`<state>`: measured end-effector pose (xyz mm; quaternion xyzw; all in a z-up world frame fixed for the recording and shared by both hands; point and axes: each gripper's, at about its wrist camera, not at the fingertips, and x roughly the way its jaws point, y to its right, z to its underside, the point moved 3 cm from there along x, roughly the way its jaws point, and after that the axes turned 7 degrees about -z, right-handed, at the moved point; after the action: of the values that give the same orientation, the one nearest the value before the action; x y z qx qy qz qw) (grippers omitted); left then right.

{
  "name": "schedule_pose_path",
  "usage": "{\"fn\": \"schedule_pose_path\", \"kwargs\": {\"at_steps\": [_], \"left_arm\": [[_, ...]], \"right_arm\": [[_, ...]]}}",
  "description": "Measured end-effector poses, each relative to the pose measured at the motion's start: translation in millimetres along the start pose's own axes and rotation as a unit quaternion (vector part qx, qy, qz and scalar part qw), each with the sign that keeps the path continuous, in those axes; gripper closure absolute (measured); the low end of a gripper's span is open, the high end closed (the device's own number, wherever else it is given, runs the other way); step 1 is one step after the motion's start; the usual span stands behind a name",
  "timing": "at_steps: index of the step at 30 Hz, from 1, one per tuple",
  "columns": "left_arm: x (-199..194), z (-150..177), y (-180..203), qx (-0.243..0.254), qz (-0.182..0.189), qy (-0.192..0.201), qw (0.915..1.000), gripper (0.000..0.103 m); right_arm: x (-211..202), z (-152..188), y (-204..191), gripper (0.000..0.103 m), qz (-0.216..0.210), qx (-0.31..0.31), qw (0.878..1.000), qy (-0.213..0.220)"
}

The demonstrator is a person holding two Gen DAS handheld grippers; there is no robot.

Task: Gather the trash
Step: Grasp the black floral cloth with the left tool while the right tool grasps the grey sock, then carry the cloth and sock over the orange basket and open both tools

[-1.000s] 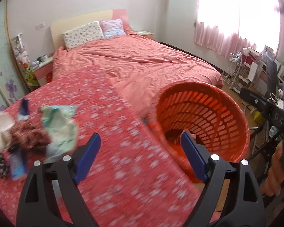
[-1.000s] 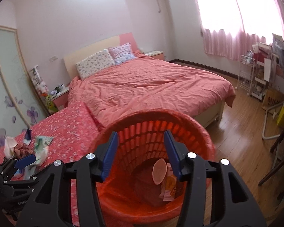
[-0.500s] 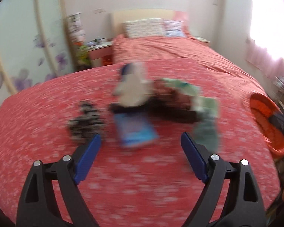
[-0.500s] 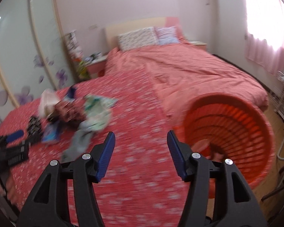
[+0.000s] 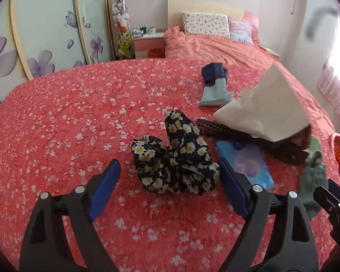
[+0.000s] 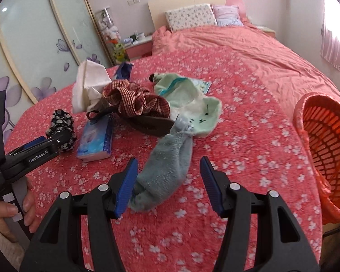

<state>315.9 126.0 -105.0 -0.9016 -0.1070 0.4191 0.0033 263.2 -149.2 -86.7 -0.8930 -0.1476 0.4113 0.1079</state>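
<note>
Both grippers left the basket (image 6: 324, 149) — left gripper (image 5: 167, 179) wide, right gripper (image 6: 168, 181) just widened, empty.

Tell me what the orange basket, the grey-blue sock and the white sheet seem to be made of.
Orange basket: likely moulded plastic, with regular slotted walls and a slight sheen.
Grey-blue sock: soft fleecy knit, with a fuzzy, matte nap.
White sheet: probably tissue or thin paper, matte, creased and standing in folds.

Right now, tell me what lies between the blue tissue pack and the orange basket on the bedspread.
In the right wrist view, the fuzzy grey-green sock lies between the tissue pack and the basket; beyond it, bare bedspread.
</note>
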Motion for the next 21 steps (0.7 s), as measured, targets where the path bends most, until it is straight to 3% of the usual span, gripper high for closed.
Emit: {"fn": "schedule_pose_path", "kwargs": {"at_steps": [3, 6, 8, 11, 14, 21], "left_arm": [[10.9, -0.5, -0.3, 0.0, -0.001, -0.01, 1.0, 0.023], [20.3, -2.9, -2.8, -0.012, 0.007, -0.022, 0.9997, 0.039], [22.3, -2.9, -2.2, -0.018, 0.022, -0.027, 0.9992, 0.059], [18.8, -2.0, -2.7, -0.018, 0.029, -0.023, 0.9991, 0.074], [8.5, 2.9, -5.3, -0.011, 0.039, -0.014, 0.9991, 0.079], [-17.3, 14.5, -12.1, 0.0, 0.057, 0.004, 0.9984, 0.083]], "right_arm": [[10.0, 0.1, 1.5, 0.046, 0.001, 0.007, 1.0, -0.013], [17.2, 2.9, 0.1, 0.052, -0.003, 0.013, 1.0, -0.021], [18.6, 5.8, -1.0, 0.07, -0.01, 0.012, 1.0, -0.025], [15.1, 9.2, 0.4, 0.087, -0.015, 0.01, 1.0, -0.025], [6.2, 11.1, 5.4, 0.093, -0.001, 0.004, 1.0, -0.014], [-17.6, 5.4, 28.2, 0.093, 0.035, 0.006, 0.999, 0.017]]}}
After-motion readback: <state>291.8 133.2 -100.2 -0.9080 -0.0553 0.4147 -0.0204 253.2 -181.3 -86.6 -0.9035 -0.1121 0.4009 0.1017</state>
